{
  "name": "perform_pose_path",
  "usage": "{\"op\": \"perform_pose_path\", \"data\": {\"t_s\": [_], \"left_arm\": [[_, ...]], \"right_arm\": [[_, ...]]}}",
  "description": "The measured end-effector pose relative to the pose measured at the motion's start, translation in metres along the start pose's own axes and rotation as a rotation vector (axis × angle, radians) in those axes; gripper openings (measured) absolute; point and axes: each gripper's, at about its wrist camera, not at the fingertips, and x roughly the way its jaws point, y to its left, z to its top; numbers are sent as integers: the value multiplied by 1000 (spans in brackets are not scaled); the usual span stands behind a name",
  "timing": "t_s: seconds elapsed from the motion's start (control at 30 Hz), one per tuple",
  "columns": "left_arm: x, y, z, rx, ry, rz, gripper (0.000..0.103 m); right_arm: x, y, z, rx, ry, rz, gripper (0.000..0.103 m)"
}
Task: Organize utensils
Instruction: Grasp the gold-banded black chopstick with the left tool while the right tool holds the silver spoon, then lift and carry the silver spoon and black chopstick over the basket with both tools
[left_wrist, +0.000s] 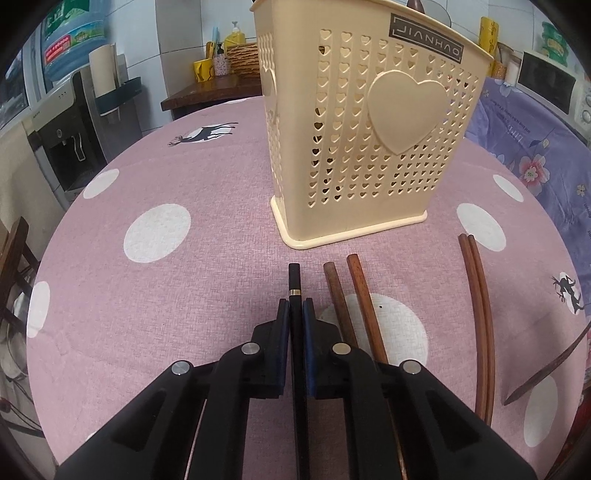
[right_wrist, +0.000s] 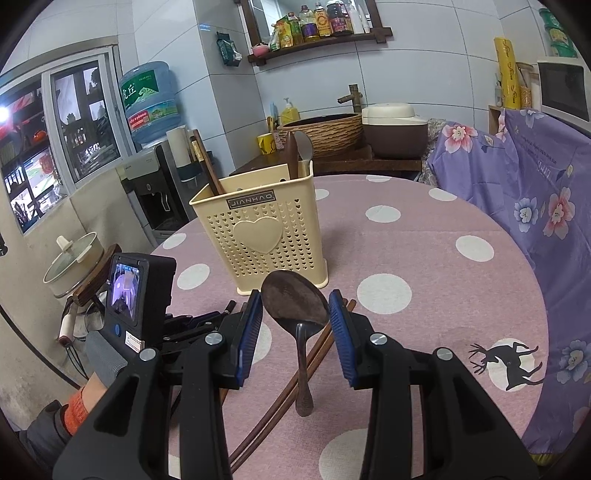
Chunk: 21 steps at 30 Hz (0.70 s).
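On a round worktop (left_wrist: 184, 177) draped in pink cloth with white dots, a cream plastic utensil basket (left_wrist: 369, 140) with heart-shaped holes stood upright near the centre, already holding a few wooden and metal utensils. From the left wrist camera, the left claw (left_wrist: 295, 314) was clenched on a black chopstick (left_wrist: 294, 280) with a gold band, its blue-padded jaws pressed against both sides. That chopstick's long axis ran straight along the claw toward twelve o'clock, its tip pointing at the basket's base just beyond. At about one o'clock from this claw, two brown chopsticks (left_wrist: 351, 306) lay on the cloth, roughly parallel to the held one, and farther out at two o'clock lay a second, curved-looking brown pair (left_wrist: 480, 314). From the right wrist camera, the right claw (right_wrist: 295, 306) was released, its jaws spread wide and apart from a dark metal spoon (right_wrist: 297, 306) that lay between them. The spoon's bowl faced twelve o'clock toward the basket and its handle ran back toward six o'clock, crossing brown chopsticks beneath it. The left claw appeared nearer the basket, so lifting its chopstick up and over the rim at twelve o'clock seemed the likely coming move.
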Motion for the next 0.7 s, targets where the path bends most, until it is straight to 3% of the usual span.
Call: {"op": "perform_pose_path", "data": {"t_s": [0.17, 0.3, 0.43, 0.7], "left_arm": [[0, 0, 2, -12, -5, -10, 8], [-17, 5, 8, -39, -51, -40, 8], [-61, 14, 18, -70, -144, -101, 8], [-147, 30, 19, -91, -341, -150, 8]], "right_arm": [[-1, 1, -1, 2, -4, -3, 38], [-2, 0, -2, 6, -4, -2, 38], [-6, -1, -1, 6, -11, -2, 38], [-13, -2, -2, 12, -21, 5, 38]]}}
